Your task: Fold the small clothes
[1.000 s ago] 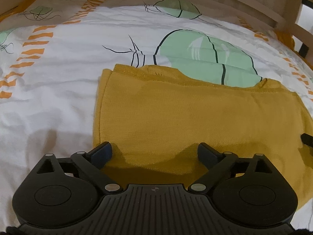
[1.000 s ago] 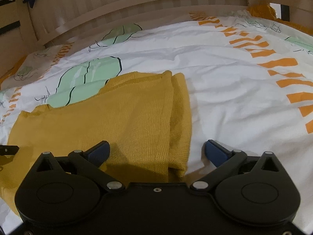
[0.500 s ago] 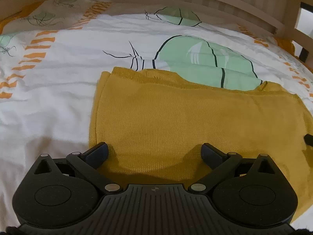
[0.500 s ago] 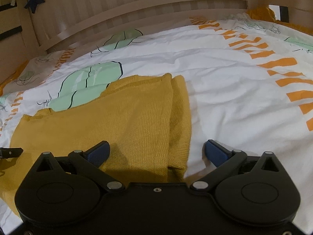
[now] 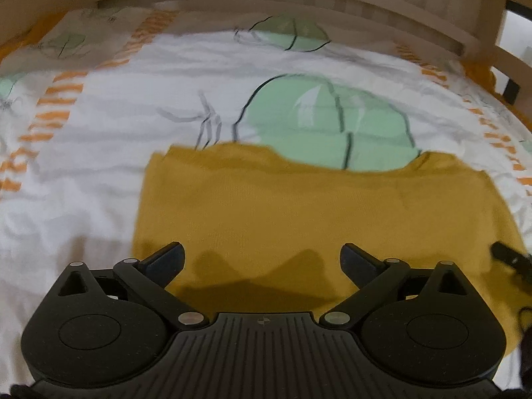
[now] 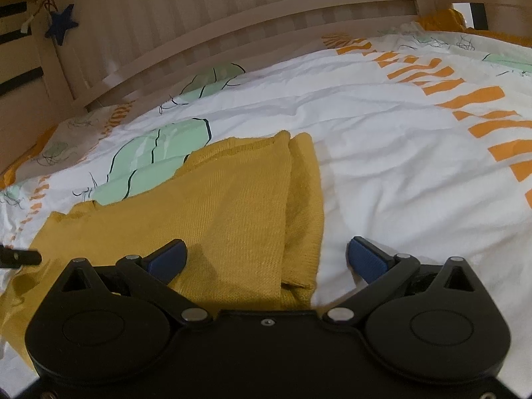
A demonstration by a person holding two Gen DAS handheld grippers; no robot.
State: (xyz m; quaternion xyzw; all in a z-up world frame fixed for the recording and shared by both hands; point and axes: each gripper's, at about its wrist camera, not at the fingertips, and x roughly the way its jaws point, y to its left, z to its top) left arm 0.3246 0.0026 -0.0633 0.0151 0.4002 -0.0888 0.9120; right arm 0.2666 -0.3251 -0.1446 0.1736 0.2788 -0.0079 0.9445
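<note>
Mustard-yellow knit garment (image 5: 299,219) lies flat on the bed, spread under both grippers; the left gripper (image 5: 262,261) and right gripper (image 6: 266,256) each hover just above it with fingers spread wide, gripping nothing. Beyond lies the white cactus-print duvet (image 6: 382,153), then the slatted wooden bed rail (image 6: 232,16).
</note>
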